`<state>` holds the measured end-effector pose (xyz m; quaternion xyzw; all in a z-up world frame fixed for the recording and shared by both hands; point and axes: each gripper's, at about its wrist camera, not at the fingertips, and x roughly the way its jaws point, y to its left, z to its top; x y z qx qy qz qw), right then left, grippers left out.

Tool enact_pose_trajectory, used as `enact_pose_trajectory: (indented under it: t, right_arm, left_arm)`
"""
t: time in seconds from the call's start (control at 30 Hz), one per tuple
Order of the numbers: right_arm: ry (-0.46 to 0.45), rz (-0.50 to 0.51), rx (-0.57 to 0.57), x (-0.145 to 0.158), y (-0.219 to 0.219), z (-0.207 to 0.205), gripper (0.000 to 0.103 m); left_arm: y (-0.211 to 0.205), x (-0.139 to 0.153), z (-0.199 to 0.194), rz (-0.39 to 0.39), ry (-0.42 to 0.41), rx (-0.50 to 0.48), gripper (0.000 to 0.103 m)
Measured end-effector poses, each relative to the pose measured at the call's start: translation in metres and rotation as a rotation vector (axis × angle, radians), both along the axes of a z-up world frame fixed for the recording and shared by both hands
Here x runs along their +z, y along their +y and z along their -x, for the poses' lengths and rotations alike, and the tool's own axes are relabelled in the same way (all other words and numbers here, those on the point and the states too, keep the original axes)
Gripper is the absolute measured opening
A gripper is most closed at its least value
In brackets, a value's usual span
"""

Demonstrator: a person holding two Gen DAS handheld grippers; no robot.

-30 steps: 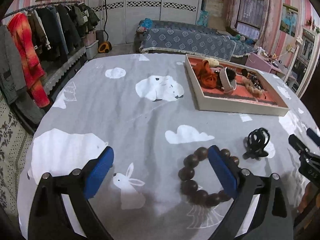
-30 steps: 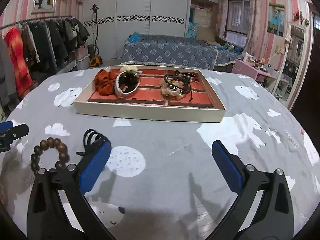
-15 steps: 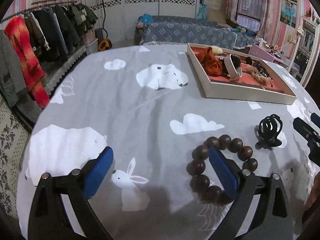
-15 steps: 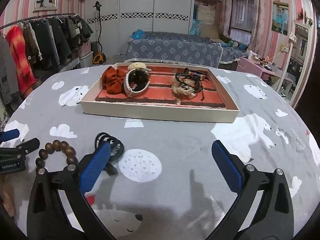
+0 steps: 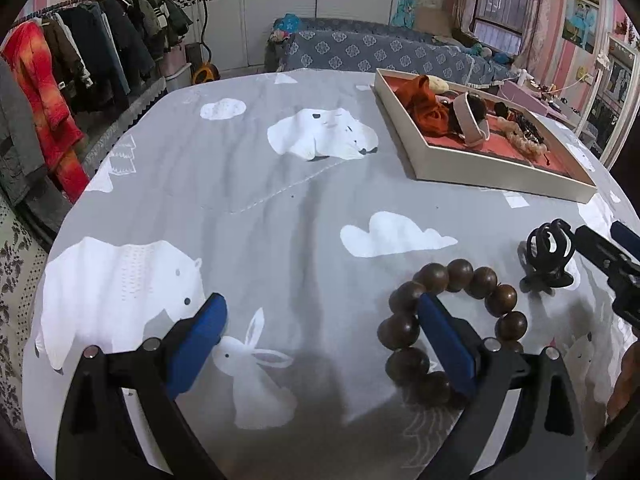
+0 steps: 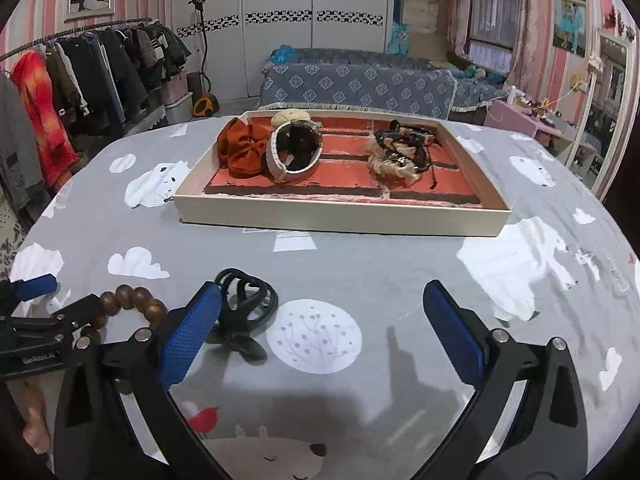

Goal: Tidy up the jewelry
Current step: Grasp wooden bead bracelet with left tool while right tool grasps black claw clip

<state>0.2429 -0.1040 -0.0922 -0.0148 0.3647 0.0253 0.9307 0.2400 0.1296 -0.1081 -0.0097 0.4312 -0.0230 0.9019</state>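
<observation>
Left gripper (image 5: 322, 322) spread wide over the grey surface (image 5: 256, 184), holding nothing; right-hand pad (image 5: 444, 344) inside the ring of the bead bracelet (image 5: 448, 320), left-hand pad over a white bear print, well clear of the beads

Right gripper (image 6: 322, 336) likewise wide open and empty, low over the surface; left-hand pad (image 6: 190, 334) just beside the black hair claw (image 6: 244, 314), touching or not cannot be told

Bracelet flat on the cloth, claw just beside it on the side nearer the tray (image 6: 340, 222), the two apart

Tray farther back on the surface, cream rim, red lining; inside: an orange scrunchie (image 6: 240, 152) at one end, a pale band (image 6: 294, 152) against it, a tangle of dark and blond pieces (image 6: 400, 154) toward the other end

Behind: clothes rack (image 5: 80, 52), blue-covered bed (image 6: 360, 80)
</observation>
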Motion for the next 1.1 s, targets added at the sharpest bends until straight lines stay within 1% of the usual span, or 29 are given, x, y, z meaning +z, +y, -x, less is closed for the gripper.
enact_pose_trajectory:
  t: [0.03, 0.1, 0.17, 0.23, 0.27, 0.4, 0.53, 0.6, 0.63, 0.67, 0.7, 0.77, 0.83, 0.93, 1.0, 1.1]
  right_arm:
    - [0.002, 0.01, 0.001, -0.001, 0.001, -0.001, 0.097]
    - [0.023, 0.016, 0.003, -0.005, 0.002, -0.005, 0.092]
    - [0.043, 0.01, 0.001, -0.009, 0.0, -0.006, 0.083]
    - [0.058, 0.008, -0.005, -0.012, -0.003, -0.007, 0.078]
    - [0.066, 0.0, -0.003, -0.013, -0.004, -0.008, 0.076]
    - [0.079, -0.013, 0.017, -0.017, -0.002, -0.008, 0.074]
    - [0.09, -0.025, 0.048, -0.017, 0.001, -0.009, 0.066]
    - [0.095, -0.029, 0.06, -0.016, 0.001, -0.007, 0.06]
    - [0.098, -0.034, 0.064, -0.016, 0.001, -0.007, 0.056]
    - [0.102, -0.039, 0.069, -0.015, 0.001, -0.006, 0.052]
    - [0.108, -0.046, 0.075, -0.015, 0.0, -0.005, 0.05]
    - [0.113, -0.056, 0.081, -0.014, 0.0, -0.004, 0.044]
    - [0.116, -0.065, 0.087, -0.013, 0.0, -0.003, 0.041]
    - [0.118, -0.075, 0.098, -0.014, 0.001, -0.001, 0.038]
    - [0.12, -0.084, 0.106, -0.013, 0.0, 0.001, 0.036]
    - [0.122, -0.095, 0.117, -0.013, -0.001, 0.004, 0.032]
  left_arm:
    - [0.0, 0.001, 0.0, 0.003, -0.002, 0.0, 0.094]
    - [0.001, 0.003, 0.001, 0.009, -0.013, -0.001, 0.094]
    - [0.0, 0.005, 0.002, 0.006, -0.023, -0.007, 0.094]
    - [-0.001, 0.004, 0.001, 0.002, -0.022, -0.015, 0.094]
    - [-0.002, 0.003, 0.002, 0.002, -0.018, -0.018, 0.094]
    - [-0.002, -0.001, 0.0, 0.003, 0.006, -0.023, 0.094]
    - [-0.001, -0.004, -0.001, 0.024, 0.019, -0.029, 0.093]
    - [-0.001, -0.005, 0.0, 0.028, 0.024, -0.036, 0.093]
    - [-0.002, -0.005, 0.0, 0.029, 0.029, -0.043, 0.093]
    - [-0.004, -0.006, -0.001, 0.03, 0.033, -0.051, 0.089]
    - [-0.005, -0.007, -0.001, 0.03, 0.039, -0.061, 0.083]
    - [-0.008, -0.009, -0.001, 0.023, 0.047, -0.071, 0.082]
    - [-0.01, -0.009, 0.0, 0.017, 0.046, -0.075, 0.08]
    - [-0.013, -0.01, 0.001, 0.01, 0.045, -0.086, 0.073]
    - [-0.016, -0.009, 0.003, 0.001, 0.04, -0.102, 0.063]
    - [-0.02, -0.009, 0.004, -0.003, 0.034, -0.116, 0.057]
